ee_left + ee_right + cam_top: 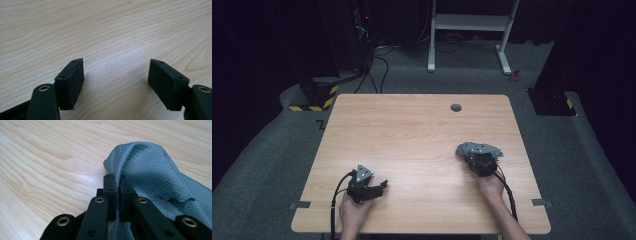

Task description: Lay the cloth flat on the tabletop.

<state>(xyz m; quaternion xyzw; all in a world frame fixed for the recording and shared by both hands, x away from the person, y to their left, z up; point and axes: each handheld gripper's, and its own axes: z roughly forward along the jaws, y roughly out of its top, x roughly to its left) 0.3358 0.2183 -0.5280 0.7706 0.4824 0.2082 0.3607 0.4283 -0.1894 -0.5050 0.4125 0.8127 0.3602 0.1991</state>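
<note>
At four o'clock on the table [412,125], my right gripper [117,182] had its jaws pinched tight on a fold of the grey cloth [150,167].
My left gripper [116,72] waited at seven o'clock, jaws spread wide over bare wood, nothing between them. I judged that the cloth was bunched and raised at my right so that the free left could take another edge for spreading or folding.
</note>
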